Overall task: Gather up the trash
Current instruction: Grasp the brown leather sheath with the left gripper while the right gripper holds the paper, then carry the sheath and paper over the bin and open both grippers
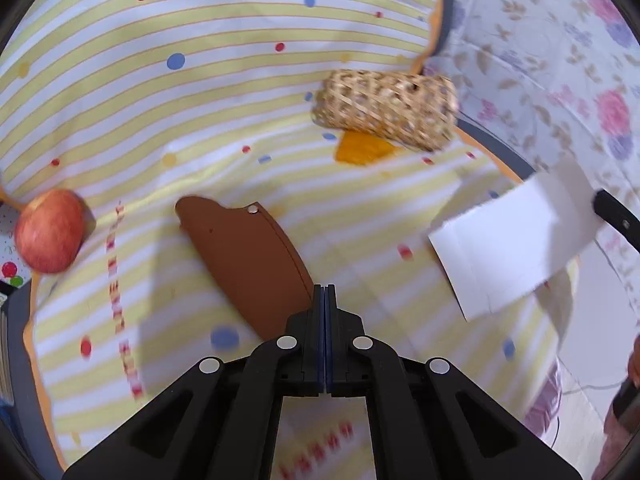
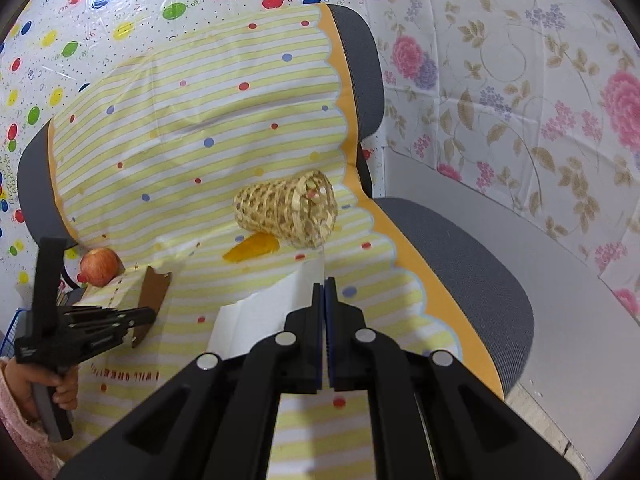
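- The right gripper (image 2: 324,282) has its jaws pressed together on the edge of a white sheet of paper (image 2: 256,320), which hangs out to its left, lifted clear of the striped cloth (image 2: 208,120)
- In the left wrist view the same white paper (image 1: 508,240) hangs in the air at the right, pinched at its far corner by the black tip of the right gripper (image 1: 600,206)
- The left gripper (image 1: 325,289) has its jaws together with no gap showing; its tip sits at the near edge of a brown cardboard piece (image 1: 248,260), and whether it pinches that edge or only overlaps it cannot be told from here
- From the right wrist view the left gripper (image 2: 150,316) lies at the left against the brown cardboard (image 2: 154,288)
- An orange peel (image 2: 252,248) lies on the cloth just in front of a woven basket (image 2: 288,208) tipped on its side, ahead of both grippers
- A red apple (image 2: 100,266) sits near the cloth's left edge, well apart from the paper
- The cloth covers a grey chair (image 2: 460,248); its orange scalloped border runs along the right, with bare grey seat beyond it
- Open striped cloth lies between the cardboard and the basket
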Demonstrator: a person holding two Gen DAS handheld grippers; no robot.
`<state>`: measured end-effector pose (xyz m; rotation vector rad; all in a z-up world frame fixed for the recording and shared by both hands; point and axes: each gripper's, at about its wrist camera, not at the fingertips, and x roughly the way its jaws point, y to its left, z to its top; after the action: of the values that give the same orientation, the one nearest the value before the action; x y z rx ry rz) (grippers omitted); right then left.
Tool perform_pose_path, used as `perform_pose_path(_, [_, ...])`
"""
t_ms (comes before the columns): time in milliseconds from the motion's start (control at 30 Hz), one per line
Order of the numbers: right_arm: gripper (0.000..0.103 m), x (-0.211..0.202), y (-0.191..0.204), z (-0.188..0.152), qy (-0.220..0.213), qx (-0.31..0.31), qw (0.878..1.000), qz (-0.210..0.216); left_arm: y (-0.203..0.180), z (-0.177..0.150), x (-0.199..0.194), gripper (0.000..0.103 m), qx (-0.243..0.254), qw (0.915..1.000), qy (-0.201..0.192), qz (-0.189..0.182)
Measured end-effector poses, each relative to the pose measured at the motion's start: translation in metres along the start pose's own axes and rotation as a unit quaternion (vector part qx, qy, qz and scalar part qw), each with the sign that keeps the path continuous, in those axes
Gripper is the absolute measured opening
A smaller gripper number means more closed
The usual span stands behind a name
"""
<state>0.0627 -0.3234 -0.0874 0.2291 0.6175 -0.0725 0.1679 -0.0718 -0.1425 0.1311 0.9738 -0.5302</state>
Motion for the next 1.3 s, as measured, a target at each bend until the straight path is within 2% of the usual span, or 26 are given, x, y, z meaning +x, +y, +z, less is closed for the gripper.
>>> perform_pose_path(67, [0.002, -0.006, 0.001, -0.006, 0.003, -0.002, 1.000, 0.000, -0.001, -0.010, -0.008, 0.001, 0.001, 0.9999, 0.003, -0.010])
perform_pose_path(133, [0.002, -0.009, 0.001, -0.011, 0.006, -0.002, 1.000, 0.001, -0.002, -0.017, -0.012, 0.004, -0.010, 0.9999, -0.002, 0.005])
perform_pose_path(167, [0.002, -0.012, 0.002, -0.013, 0.007, -0.002, 1.000, 0.001, 0.000, -0.019, -0.015, 0.010, -0.020, 0.9998, -0.007, 0.007])
perform_pose_path(233, [0.002, -0.015, 0.004, -0.016, 0.007, -0.002, 1.000, 0.003, 0.006, -0.022, -0.027, 0.040, -0.044, 0.9984, -0.029, 0.019])
perform_pose_path(267, [0.002, -0.016, 0.005, -0.017, 0.008, -0.003, 1.000, 0.003, 0.009, -0.022, -0.030, 0.068, -0.054, 0.9971, -0.042, 0.035])
perform_pose_path(300, [0.002, -0.017, 0.006, -0.018, 0.008, -0.004, 1.000, 0.005, 0.009, -0.020, -0.033, 0.079, -0.060, 0.9949, -0.060, 0.054])
perform_pose_path(433, [0.002, -0.018, 0.010, -0.019, 0.007, -0.001, 1.000, 0.012, 0.006, -0.002, -0.013, 0.080, -0.063, 0.9917, -0.061, 0.094])
perform_pose_path(633, [0.002, -0.019, 0.011, -0.020, 0.007, 0.000, 1.000, 0.014, 0.011, 0.022, 0.030, 0.078, -0.074, 0.9854, -0.017, 0.152])
perform_pose_path(733, [0.002, -0.018, 0.012, -0.021, 0.009, -0.002, 1.000, 0.013, 0.017, 0.026, 0.035, 0.079, -0.097, 0.9827, -0.017, 0.157])
perform_pose_path(833, [0.002, -0.019, 0.012, -0.021, 0.009, -0.004, 1.000, 0.014, 0.018, 0.023, 0.034, 0.064, -0.098, 0.9806, -0.020, 0.168])
perform_pose_path(867, [0.002, -0.020, 0.012, -0.021, 0.009, -0.004, 1.000, 0.015, 0.015, 0.020, 0.032, 0.053, -0.089, 0.9808, -0.020, 0.173])
perform_pose_path(900, [0.002, -0.021, 0.012, -0.022, 0.008, -0.004, 1.000, 0.016, 0.011, 0.015, 0.029, 0.052, -0.071, 0.9806, -0.017, 0.182])
perform_pose_path(967, [0.002, -0.024, 0.012, -0.022, 0.007, -0.005, 1.000, 0.017, 0.008, 0.005, 0.023, 0.051, -0.052, 0.9826, -0.021, 0.177])
perform_pose_path(1100, [0.002, -0.033, 0.011, -0.024, 0.003, -0.005, 1.000, 0.019, 0.017, -0.017, -0.007, 0.049, -0.078, 0.9902, -0.045, 0.107])
perform_pose_path(1200, [0.002, -0.040, 0.013, -0.023, -0.002, -0.005, 1.000, 0.021, 0.015, -0.031, -0.031, 0.049, -0.090, 0.9910, -0.068, 0.073])
perform_pose_path(1300, [0.002, -0.046, 0.018, -0.023, -0.009, -0.005, 1.000, 0.023, 0.002, -0.039, -0.052, 0.049, -0.087, 0.9908, -0.087, 0.056])
